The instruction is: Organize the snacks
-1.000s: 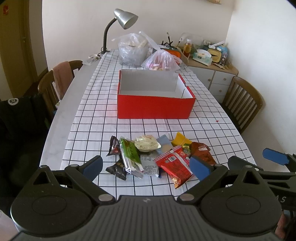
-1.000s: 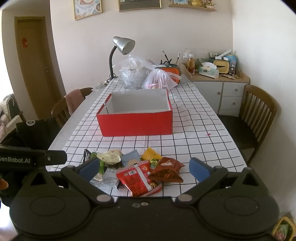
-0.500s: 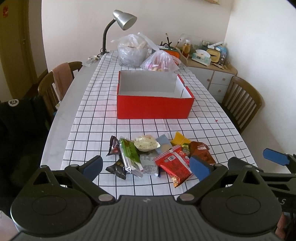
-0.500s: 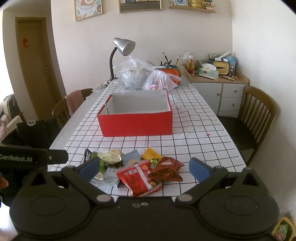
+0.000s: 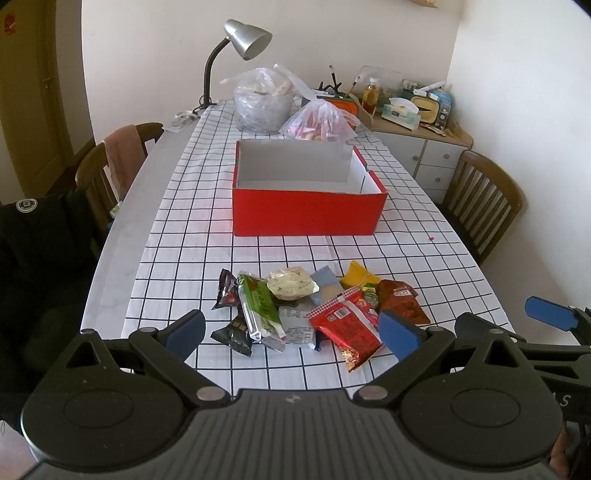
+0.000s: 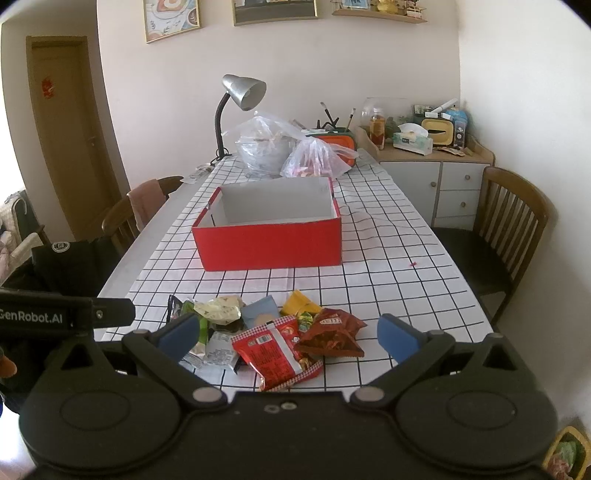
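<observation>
Snacks lie in a loose heap low in the frame, on the checked cloth of the desk, seen between the blue pads of the left gripper, whose jaws stand wide apart with nothing in them. The right gripper hangs over the same heap, jaws likewise spread and empty.

A red packet runs its long axis from upper left to lower right; its lower right side is hidden behind a pad. A green packet lies lengthwise toward the bottom of the frame, overlapping two dark packets. A brown-red packet sits just right of the red one. Print on the wrappers is too small to read.

Higher up, mid-frame and well apart from the heap, an open red box shows its long side. Beyond it stand plastic bags and a grey lamp.
</observation>
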